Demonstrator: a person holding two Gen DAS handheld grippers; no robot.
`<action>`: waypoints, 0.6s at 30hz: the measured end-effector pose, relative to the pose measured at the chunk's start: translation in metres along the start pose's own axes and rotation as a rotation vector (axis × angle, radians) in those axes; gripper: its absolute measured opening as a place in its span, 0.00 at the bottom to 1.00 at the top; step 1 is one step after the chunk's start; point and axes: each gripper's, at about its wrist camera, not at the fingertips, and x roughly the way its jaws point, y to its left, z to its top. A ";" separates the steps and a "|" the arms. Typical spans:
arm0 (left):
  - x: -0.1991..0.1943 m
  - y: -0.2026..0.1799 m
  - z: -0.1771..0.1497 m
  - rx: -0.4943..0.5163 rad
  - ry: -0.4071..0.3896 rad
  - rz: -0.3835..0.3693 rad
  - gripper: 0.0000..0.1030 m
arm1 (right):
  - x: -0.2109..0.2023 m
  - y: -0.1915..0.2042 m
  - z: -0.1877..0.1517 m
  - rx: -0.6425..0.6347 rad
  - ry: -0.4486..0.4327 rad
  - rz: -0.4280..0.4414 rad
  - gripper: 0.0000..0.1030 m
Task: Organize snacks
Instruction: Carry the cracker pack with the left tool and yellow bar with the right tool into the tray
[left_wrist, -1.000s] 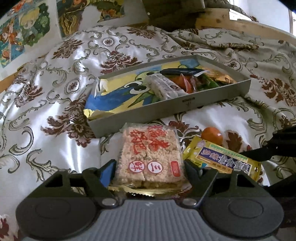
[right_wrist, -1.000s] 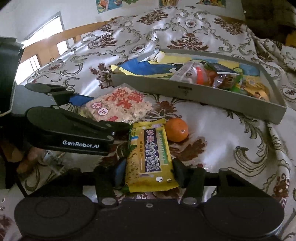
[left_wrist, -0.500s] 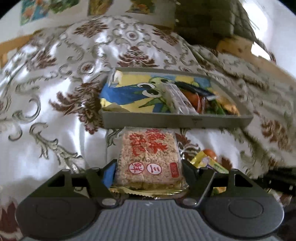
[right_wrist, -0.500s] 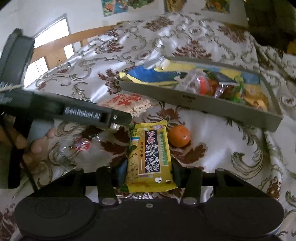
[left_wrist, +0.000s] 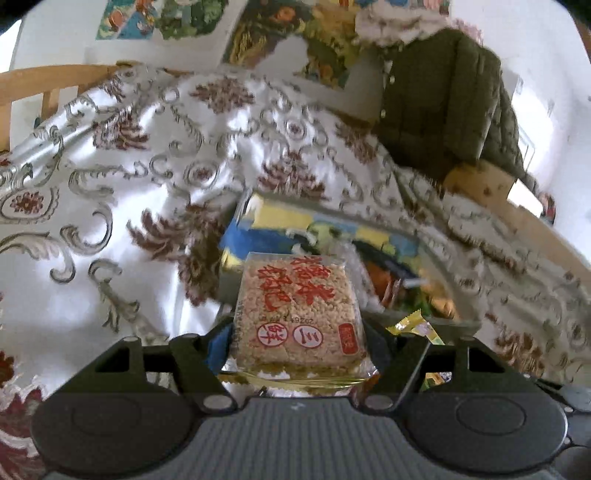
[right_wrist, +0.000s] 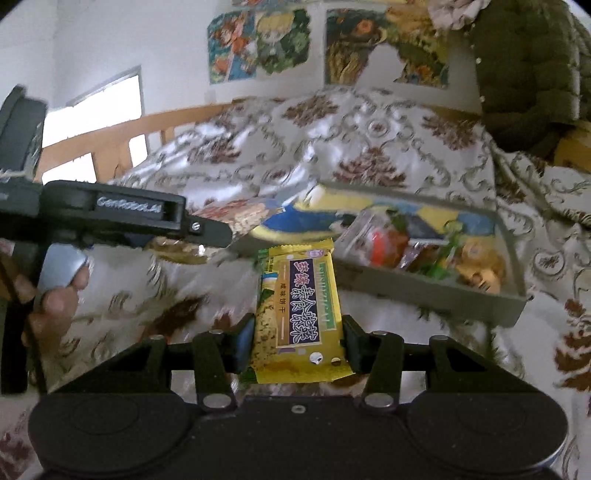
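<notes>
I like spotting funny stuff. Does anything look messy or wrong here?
Nothing looks broken or spilled. The grey tray sits tilted on the rumpled flowery bedspread, with its snacks piled at one end.

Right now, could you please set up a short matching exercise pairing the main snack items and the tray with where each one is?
Things:
1. rice cracker pack
2. yellow biscuit bar
3. grey tray
4. red-wrapped snack

Places:
A. resting on the patterned bedspread
B. clamped in the left gripper
C. lying inside the tray
D. clamped in the right gripper

Pairs: 1-B, 2-D, 3-A, 4-C
</notes>
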 end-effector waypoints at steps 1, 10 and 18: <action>0.001 -0.002 0.003 -0.011 -0.019 -0.001 0.74 | 0.000 -0.003 0.003 0.005 -0.011 -0.003 0.49; 0.037 -0.014 0.036 -0.067 -0.115 0.006 0.74 | 0.026 -0.045 0.044 0.072 -0.135 -0.078 0.49; 0.101 -0.023 0.059 -0.099 -0.113 0.056 0.74 | 0.079 -0.096 0.067 0.160 -0.151 -0.131 0.49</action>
